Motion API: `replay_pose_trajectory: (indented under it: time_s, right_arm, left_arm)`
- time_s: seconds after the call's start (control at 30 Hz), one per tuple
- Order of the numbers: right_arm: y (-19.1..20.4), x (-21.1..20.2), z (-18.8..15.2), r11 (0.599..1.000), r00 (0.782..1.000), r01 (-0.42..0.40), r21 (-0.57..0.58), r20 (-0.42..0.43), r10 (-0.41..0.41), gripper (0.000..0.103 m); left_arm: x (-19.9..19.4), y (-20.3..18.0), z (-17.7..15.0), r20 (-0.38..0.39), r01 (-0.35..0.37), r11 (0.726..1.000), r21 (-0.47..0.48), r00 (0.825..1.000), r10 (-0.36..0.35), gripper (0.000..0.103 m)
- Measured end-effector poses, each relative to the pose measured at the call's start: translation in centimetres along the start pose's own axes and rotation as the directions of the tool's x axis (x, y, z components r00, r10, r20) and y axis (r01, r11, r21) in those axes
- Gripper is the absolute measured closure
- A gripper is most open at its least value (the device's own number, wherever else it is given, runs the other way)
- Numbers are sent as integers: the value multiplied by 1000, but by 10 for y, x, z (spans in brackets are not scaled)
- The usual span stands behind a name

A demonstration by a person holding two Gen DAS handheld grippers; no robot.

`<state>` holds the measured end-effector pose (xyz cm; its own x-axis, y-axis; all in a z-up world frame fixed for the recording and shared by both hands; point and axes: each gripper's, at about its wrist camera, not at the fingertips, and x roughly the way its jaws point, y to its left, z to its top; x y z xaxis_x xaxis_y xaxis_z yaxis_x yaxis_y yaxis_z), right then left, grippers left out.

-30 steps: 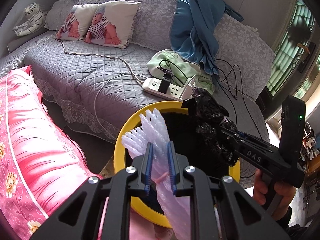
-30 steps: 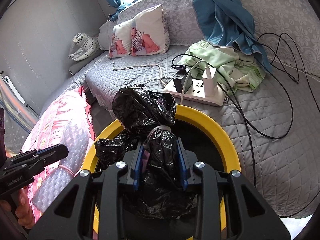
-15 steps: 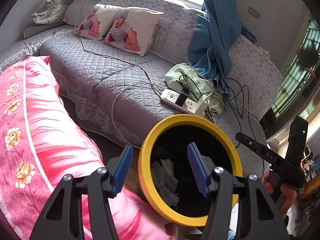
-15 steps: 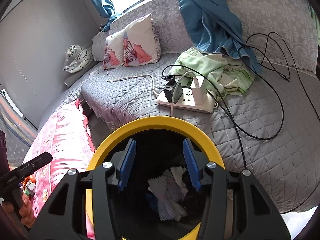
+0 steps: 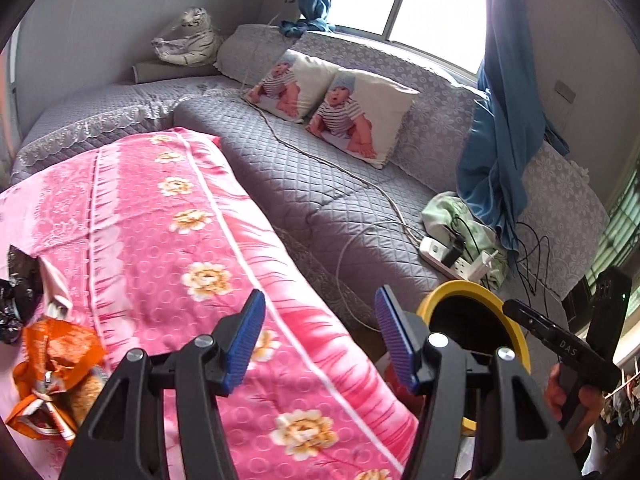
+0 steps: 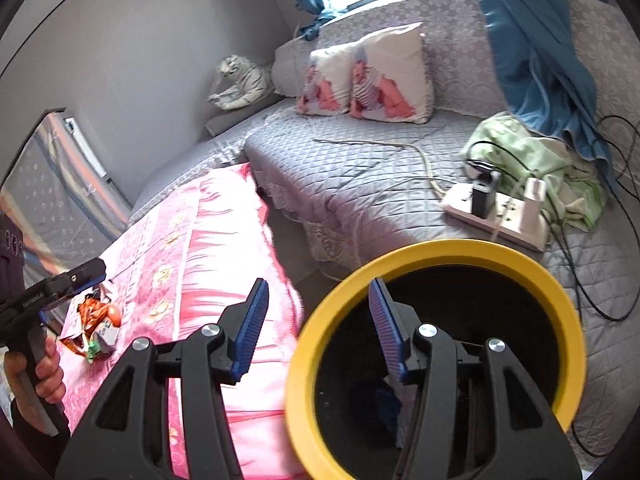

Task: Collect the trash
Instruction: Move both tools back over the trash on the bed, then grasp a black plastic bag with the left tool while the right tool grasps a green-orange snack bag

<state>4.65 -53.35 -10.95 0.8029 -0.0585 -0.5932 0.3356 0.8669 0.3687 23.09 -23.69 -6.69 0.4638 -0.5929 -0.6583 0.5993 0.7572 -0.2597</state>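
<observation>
A yellow-rimmed black bin (image 6: 440, 248) stands between the pink flowered blanket (image 5: 168, 240) and the grey sofa. My right gripper (image 6: 318, 322) hangs over the bin's left rim, its jaws opening with nothing between them. My left gripper (image 5: 320, 342) is open and empty above the blanket. An orange wrapper (image 5: 52, 360) and a scrap of black plastic bag (image 5: 16, 300) lie on the blanket at the far left. In the right wrist view the orange wrapper (image 6: 96, 312) lies by a small green packet (image 6: 100, 342), just below the left gripper (image 6: 90, 272). The bin (image 5: 520, 336) shows beside the right gripper (image 5: 516, 311).
A white power strip (image 6: 496, 220) with chargers and black cables lies on the grey quilted sofa (image 5: 304, 184) behind the bin, next to a green cloth (image 6: 532, 156). A blue curtain (image 5: 504, 128) hangs down there. Two printed cushions (image 5: 340, 112) and a plush tiger (image 5: 188, 36) sit farther back.
Both grippers let go of their trash, the white foam netting and the black bag, into the bin and opened. Both then swung left, the left one farther over the pink blanket.
</observation>
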Motion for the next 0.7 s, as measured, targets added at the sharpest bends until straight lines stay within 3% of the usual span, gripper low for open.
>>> replay_pose_trajectory:
  time_s: [0.1,0.23,0.37,0.47,0.53,0.7]
  right_arm:
    - [41,20,-4,991,992,-118,-62,-54,115,53]
    - [107,43,-15,954,961,-259,-152,-137,239,53]
    - [173,64,-29,897,913,-382,-222,-239,329,50]
    - [216,77,-45,858,886,-434,-274,-306,350,49]
    - [240,84,-55,836,869,-463,-296,-338,362,41]
    - [277,103,-72,803,842,-496,-332,-409,351,36]
  left_arm:
    - [-23,36,3,28,-62,998,-31,998,63,48]
    - [-53,84,6,61,-148,986,-78,986,153,46]
    - [-82,130,5,81,-220,966,-137,969,233,44]
    - [-98,161,1,86,-280,946,-163,951,296,43]
    - [-106,182,-1,77,-303,934,-189,944,322,40]
    - [-114,224,-13,47,-352,904,-241,926,374,38]
